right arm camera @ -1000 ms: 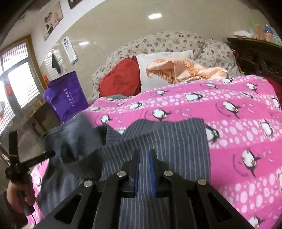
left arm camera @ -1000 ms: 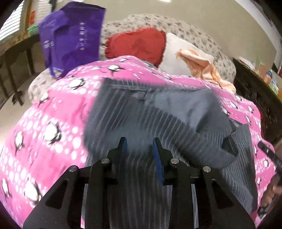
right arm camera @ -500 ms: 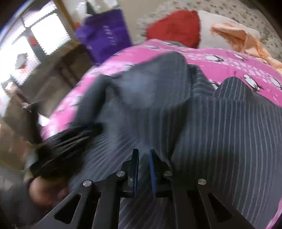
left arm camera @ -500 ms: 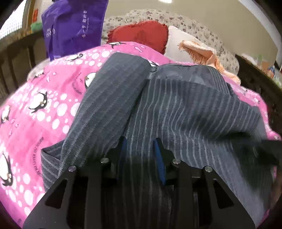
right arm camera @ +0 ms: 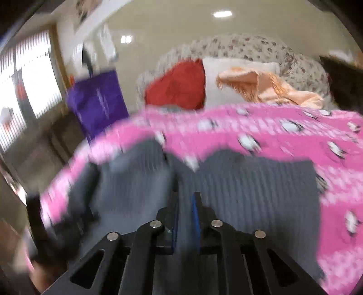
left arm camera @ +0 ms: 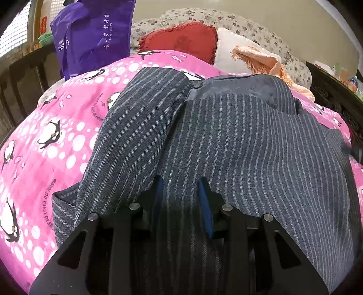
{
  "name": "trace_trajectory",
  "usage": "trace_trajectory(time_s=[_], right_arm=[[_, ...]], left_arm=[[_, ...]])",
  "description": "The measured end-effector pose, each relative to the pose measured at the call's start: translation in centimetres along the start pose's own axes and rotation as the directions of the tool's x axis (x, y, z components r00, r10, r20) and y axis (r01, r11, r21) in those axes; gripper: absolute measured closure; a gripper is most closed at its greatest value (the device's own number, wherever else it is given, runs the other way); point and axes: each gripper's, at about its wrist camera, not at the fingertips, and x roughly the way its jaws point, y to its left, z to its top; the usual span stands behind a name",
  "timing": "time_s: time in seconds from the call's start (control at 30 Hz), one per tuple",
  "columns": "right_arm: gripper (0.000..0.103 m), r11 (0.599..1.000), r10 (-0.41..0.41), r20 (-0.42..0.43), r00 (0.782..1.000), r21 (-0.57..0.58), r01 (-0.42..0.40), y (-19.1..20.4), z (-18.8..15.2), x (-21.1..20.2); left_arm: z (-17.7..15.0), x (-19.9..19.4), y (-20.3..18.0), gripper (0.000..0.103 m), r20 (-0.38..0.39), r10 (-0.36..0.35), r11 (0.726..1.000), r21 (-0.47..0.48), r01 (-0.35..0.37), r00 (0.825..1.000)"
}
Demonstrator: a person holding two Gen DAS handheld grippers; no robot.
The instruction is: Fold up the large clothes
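Observation:
A large dark grey pinstriped garment (left arm camera: 238, 140) lies on a pink penguin-print blanket (left arm camera: 56, 140), one part folded over so its plain grey lining shows at the far end. My left gripper (left arm camera: 180, 188) sits low over the near part of the garment, its jaws apart with cloth lying between and under them. In the blurred right wrist view the same garment (right arm camera: 249, 181) lies on the blanket (right arm camera: 295, 140). My right gripper (right arm camera: 185, 199) has its jaws nearly together with striped cloth in the narrow gap.
A purple bag (left arm camera: 93, 34) hangs at the far left. A red cushion (left arm camera: 179, 40), a white pillow and an orange fringed cloth (left arm camera: 265, 61) lie against a floral sofa back (left arm camera: 226, 20). Dark wooden furniture (left arm camera: 335, 90) stands at the right.
The garment was lifted and folded over, and now lies flatter on the blanket. My left gripper dropped low onto it. My right gripper swung across fast; its view is blurred.

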Motion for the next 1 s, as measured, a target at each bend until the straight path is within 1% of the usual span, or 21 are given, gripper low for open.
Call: trace_trajectory(time_s=[0.03,0.07,0.1,0.13,0.17,0.2,0.27,0.33,0.37,0.47,0.5,0.53,0.6,0.63,0.7,0.77,0.8,0.83,0.9,0.97,1.0], right_arm=[[0.077,0.999,-0.042,-0.048,0.998,-0.026,0.041,-0.6,-1.3,0.5],[0.080,0.993,-0.112,-0.096,0.989,-0.042,0.108,-1.8,-2.9,1.3],[0.100,0.991,-0.129,-0.112,0.985,-0.029,0.127,-3.3,-4.2,1.7],[0.103,0.996,-0.082,-0.091,0.992,0.023,0.085,-5.3,-4.9,1.4],[0.103,0.995,-0.042,-0.080,0.996,0.082,0.048,-6.7,-5.1,1.0],[0.103,0.992,-0.037,-0.075,0.996,0.114,0.046,-7.2,-5.0,0.7],[0.103,0.989,-0.144,-0.066,0.987,0.025,0.146,-5.4,-4.8,0.3],[0.103,0.981,-0.191,-0.081,0.978,0.012,0.193,-4.3,-4.9,0.0],[0.101,0.981,-0.191,-0.082,0.978,0.019,0.193,-3.8,-4.9,-0.5],[0.094,0.982,-0.183,0.004,0.983,-0.043,0.183,-1.7,-5.5,-3.2],[0.087,0.980,-0.195,-0.005,0.981,-0.043,0.194,-1.8,-5.8,-3.3],[0.085,0.971,-0.238,-0.059,0.969,-0.040,0.236,-2.5,-6.5,-2.5],[0.085,0.960,-0.277,-0.161,0.947,0.004,0.281,-4.4,-8.0,-1.6],[0.085,0.953,-0.293,-0.133,0.947,0.038,0.300,-4.4,-7.8,-2.6],[0.085,0.942,-0.329,-0.103,0.939,0.037,0.334,-3.2,-7.6,-4.5],[0.083,0.960,-0.277,-0.007,0.961,0.040,0.277,-0.9,-7.8,-7.2],[0.079,0.970,-0.245,0.028,0.969,0.012,0.244,0.8,-8.2,-8.1],[0.071,0.973,-0.230,0.042,0.972,-0.017,0.230,2.0,-8.7,-8.4],[0.063,0.976,-0.205,0.018,0.979,-0.071,0.206,4.1,-10.3,-7.1],[0.059,0.978,-0.198,-0.061,0.978,-0.074,0.194,4.2,-12.2,-4.9],[0.057,0.982,-0.183,-0.063,0.981,-0.055,0.179,3.8,-13.3,-3.9]], left_arm=[[0.0,0.0,0.0,0.072,0.000,0.002,1.000,0.002,-0.002,1.000],[0.0,0.0,-0.1,0.072,0.000,0.004,1.000,0.005,-0.004,1.000],[0.0,0.1,-0.3,0.072,-0.002,0.008,1.000,0.009,-0.008,1.000],[0.0,0.1,-0.3,0.072,-0.002,0.011,1.000,0.012,-0.011,1.000],[0.0,0.2,-0.3,0.072,-0.004,0.014,1.000,0.015,-0.014,1.000],[0.0,0.3,-0.4,0.072,-0.006,0.015,1.000,0.015,-0.015,1.000],[0.0,0.3,-0.4,0.072,-0.007,0.018,1.000,0.017,-0.018,1.000],[0.0,0.4,-0.5,0.072,-0.008,0.022,1.000,0.019,-0.022,1.000],[0.0,0.4,-0.5,0.072,-0.008,0.022,1.000,0.020,-0.022,1.000],[0.0,0.4,-0.5,0.071,-0.009,0.023,1.000,0.021,-0.023,1.000],[0.0,0.4,-0.5,0.072,-0.008,0.024,0.999,0.022,-0.024,1.000],[0.0,0.4,-0.5,0.071,-0.008,0.026,0.999,0.023,-0.026,1.000],[-0.1,0.4,-0.5,0.071,-0.008,0.030,0.999,0.026,-0.029,1.000],[-0.1,0.4,-0.5,0.071,-0.008,0.030,0.999,0.026,-0.030,1.000],[-0.1,0.4,-0.6,0.071,-0.008,0.030,0.999,0.026,-0.030,1.000],[-0.1,0.4,-0.7,0.071,-0.008,0.034,0.999,0.029,-0.034,0.999],[-0.1,0.4,-0.7,0.071,-0.008,0.035,0.999,0.029,-0.034,0.999],[-0.1,0.4,-0.7,0.071,-0.008,0.034,0.999,0.028,-0.034,0.999],[-0.1,0.4,-0.7,0.072,-0.007,0.033,0.999,0.027,-0.033,0.999],[-0.1,0.4,-0.7,0.071,-0.007,0.033,0.999,0.028,-0.033,0.999],[-0.1,0.4,-0.7,0.071,-0.007,0.033,0.999,0.027,-0.033,0.999]])
